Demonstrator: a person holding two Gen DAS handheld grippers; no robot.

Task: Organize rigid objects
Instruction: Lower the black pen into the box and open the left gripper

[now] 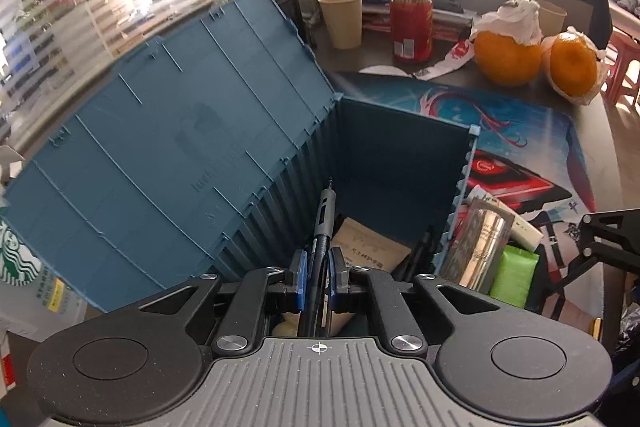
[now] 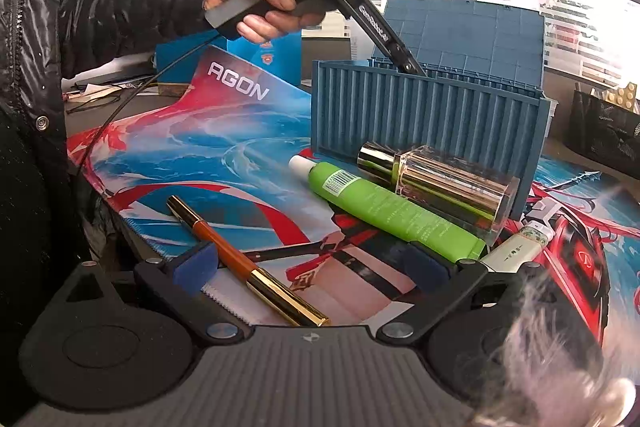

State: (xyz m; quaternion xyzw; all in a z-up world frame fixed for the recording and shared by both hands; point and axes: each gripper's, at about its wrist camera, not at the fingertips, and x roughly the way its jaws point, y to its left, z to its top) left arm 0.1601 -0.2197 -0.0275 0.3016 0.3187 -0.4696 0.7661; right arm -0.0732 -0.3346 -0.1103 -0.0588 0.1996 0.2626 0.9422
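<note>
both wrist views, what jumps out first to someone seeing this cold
The blue container box with its lid flung open dominates the desk mat. The left claw holds a dark pen inside it, while the open right claw hovers over an orange-and-gold pen.

Box [image 1: 392, 163] mouth open; lid [image 1: 168, 131] upright.

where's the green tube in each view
Left wrist: the green plastic tube is at lower right, outside the blue container box's right wall, beside the shiny metallic bottle.
Right wrist: the green plastic tube lies at centre on the printed mat, in front of the box, white cap pointing left.
Shared landmark: the metallic bottle next to it.
</note>
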